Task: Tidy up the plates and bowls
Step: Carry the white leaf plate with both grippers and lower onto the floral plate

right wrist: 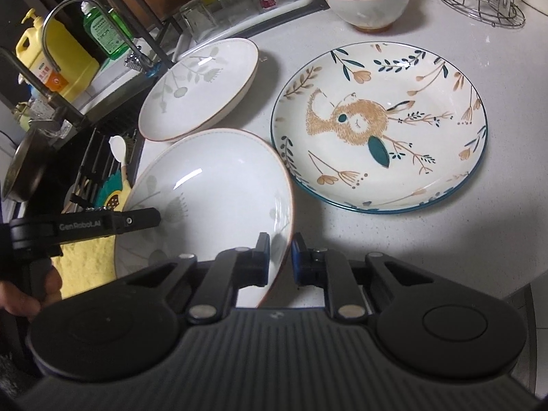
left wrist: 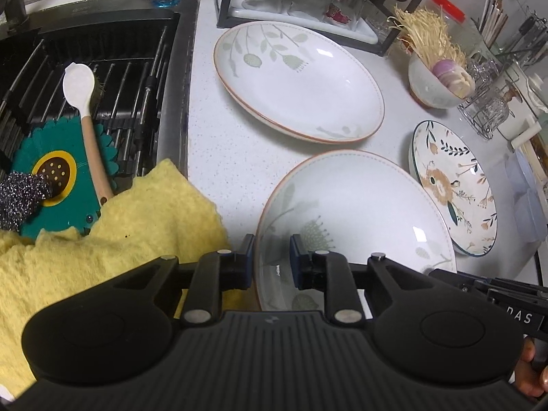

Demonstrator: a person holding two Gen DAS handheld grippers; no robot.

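While both claws pinch one plate, the scene reads so:

Held thing: a wide, shallow white ceramic plate with a thin brown rim and pale green flower print point(left wrist: 356, 219), on the speckled white table point(left wrist: 219, 144) at its near edge.

Left claw point(left wrist: 272, 262): closed on the plate's near-left rim, one blue pad inside the rim, one outside.

Right claw point(right wrist: 281, 260): closed on the same plate's right rim point(right wrist: 289, 212), a pad on each side of the wall.

Tilt: whether the plate lies flat or is lifted off the table, I cannot tell.

Long axis: the plate is round, so it has none; its hollow faces up.

Left edge: the plate's left rim lies over or against a crumpled yellow cloth point(left wrist: 130, 226), which drapes over the dark sink edge point(left wrist: 190, 78); a black ribbed drain rack point(left wrist: 113, 54) sits in the sink with a white-headed spoon with a tan handle point(left wrist: 84, 102) on a teal sunflower-shaped mat point(left wrist: 58, 185).

Right edge: a cream round plate with a blue rim and a painted brown animal among leaves point(right wrist: 380, 126) lies just beside the held plate, the rims near or touching.

Far side: two stacked white plates of the same brown-rimmed green-flower kind point(left wrist: 298, 82) lie apart from the held plate, with a strip of bare table between.

Open room: bare table shows right of the right claw point(right wrist: 445, 239) and between the sink and the stacked plates.

Back row: a white bowl holding straw-like fibres and round pale pieces point(left wrist: 435, 82) and a dark-framed tray of upturned clear glasses point(left wrist: 301, 0) stand behind the plates.
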